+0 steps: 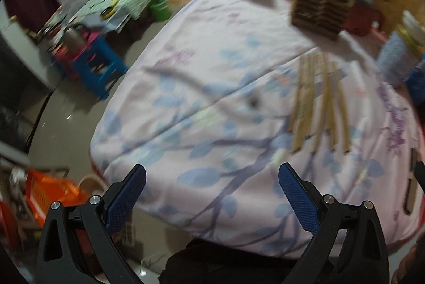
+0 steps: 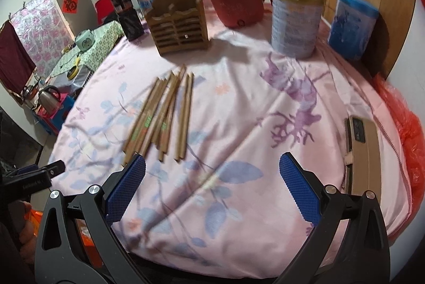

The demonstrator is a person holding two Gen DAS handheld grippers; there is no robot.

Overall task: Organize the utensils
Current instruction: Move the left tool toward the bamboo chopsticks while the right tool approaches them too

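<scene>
Several wooden chopsticks [image 2: 164, 113] lie in a loose bundle on the pink floral tablecloth [image 2: 239, 124]; they also show in the left wrist view [image 1: 318, 103], blurred, at the right. A slatted wooden utensil holder [image 2: 179, 23] stands upright behind them, also in the left wrist view [image 1: 318, 7]. My right gripper [image 2: 212, 172] is open and empty, just short of the near ends of the chopsticks. My left gripper [image 1: 212, 177] is open and empty over the table's near left part, left of the chopsticks. The left gripper's tip [image 2: 53, 169] shows at the right wrist view's left edge.
Behind the holder stand a red electric pot [image 2: 236, 4], a tall tin [image 2: 294, 23] with a bowl on top, a blue container [image 2: 350, 23] and a dark bottle [image 2: 127, 15]. A tan flat device [image 2: 361, 145] lies at the right edge. A blue stool [image 1: 98, 66] stands left of the table.
</scene>
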